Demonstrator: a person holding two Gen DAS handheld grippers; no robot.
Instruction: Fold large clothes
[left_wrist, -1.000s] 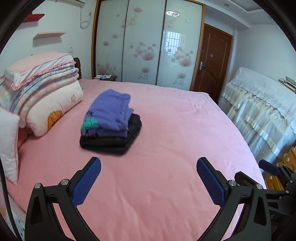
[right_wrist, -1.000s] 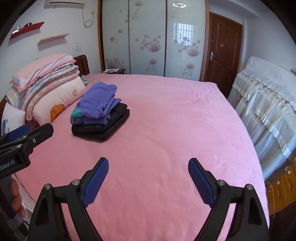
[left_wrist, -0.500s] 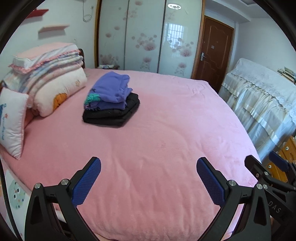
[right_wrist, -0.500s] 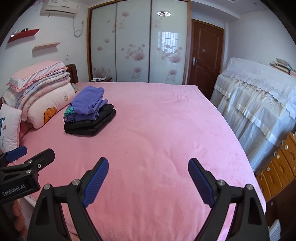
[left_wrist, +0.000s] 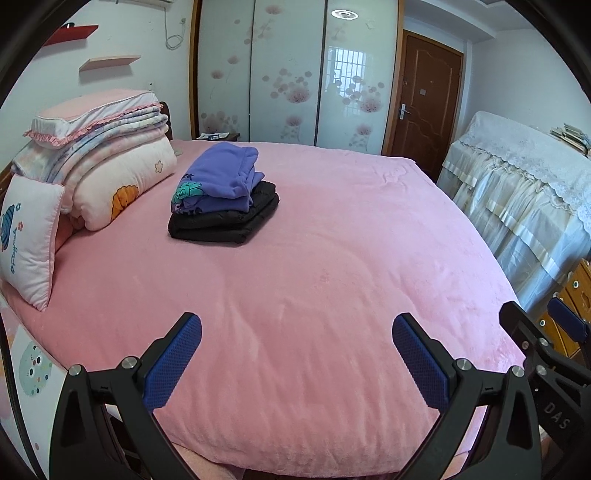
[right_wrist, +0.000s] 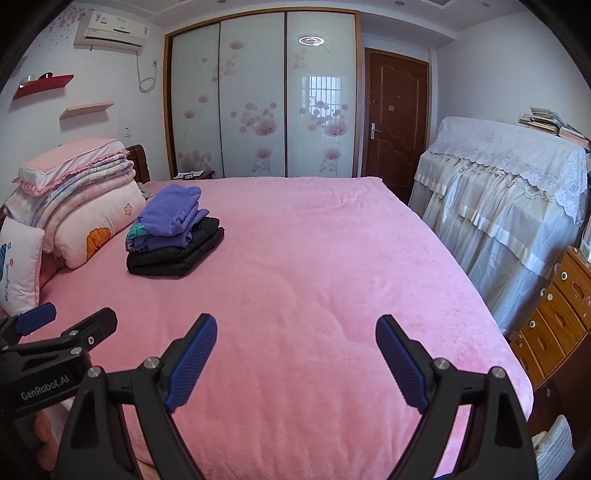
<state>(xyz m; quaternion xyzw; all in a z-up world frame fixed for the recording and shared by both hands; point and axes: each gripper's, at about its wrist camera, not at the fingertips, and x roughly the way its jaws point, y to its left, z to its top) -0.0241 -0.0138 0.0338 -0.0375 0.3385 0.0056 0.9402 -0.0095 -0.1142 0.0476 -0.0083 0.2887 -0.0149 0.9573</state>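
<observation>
Folded purple fleece top (left_wrist: 221, 177) stacked on folded black padded garment (left_wrist: 225, 221), at 11 o'clock on pink plush bedspread (left_wrist: 332, 258), beside rolled quilts (left_wrist: 110, 166). Left gripper (left_wrist: 297, 354) spread wide, holding nothing, above bed's near edge. Right gripper (right_wrist: 295, 358) likewise wide, nothing held. No unfolded clothing visible; folding looks finished.

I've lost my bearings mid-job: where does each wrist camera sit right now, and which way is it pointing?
Left wrist: on the open left gripper at the bed's foot, facing the wardrobe; right gripper at its right edge.
Right wrist: on the open right gripper, same heading; left gripper at lower left.
Shared: folded clothes stack, bedding pile, door.
</observation>
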